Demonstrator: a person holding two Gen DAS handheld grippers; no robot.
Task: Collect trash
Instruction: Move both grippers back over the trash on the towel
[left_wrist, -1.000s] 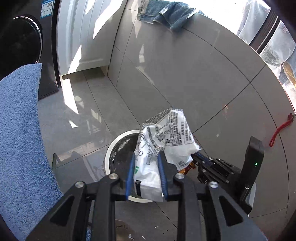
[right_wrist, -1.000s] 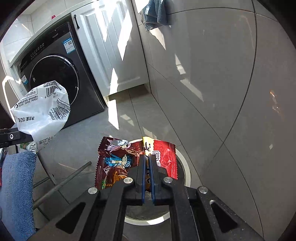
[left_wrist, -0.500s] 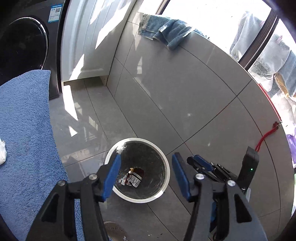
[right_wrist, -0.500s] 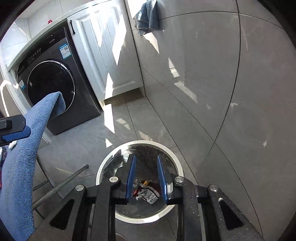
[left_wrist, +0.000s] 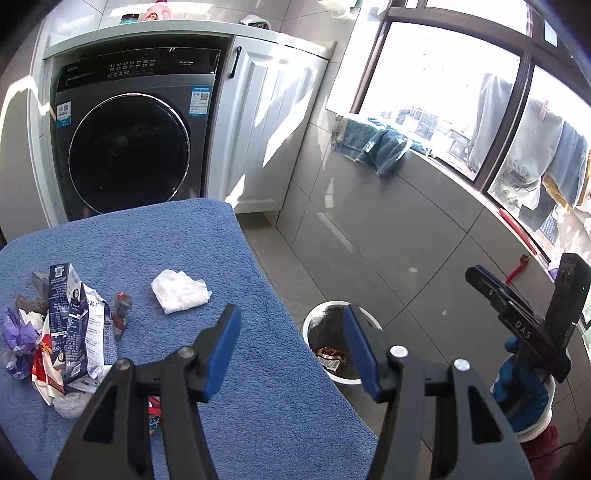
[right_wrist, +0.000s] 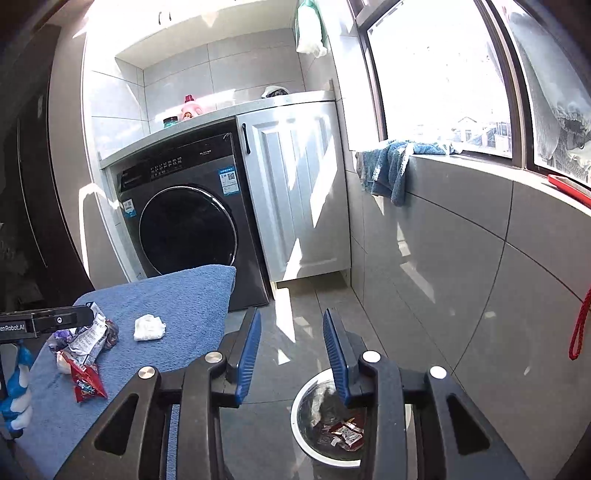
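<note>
I am holding my left gripper (left_wrist: 291, 345) wide and empty, while my right gripper (right_wrist: 291, 354) is opening, nothing between its pads. The bin (left_wrist: 314, 321) is sitting below both; the remaining trash (left_wrist: 70, 332) is lying left on the blue towel (left_wrist: 184, 240), awaiting pickup.
</note>
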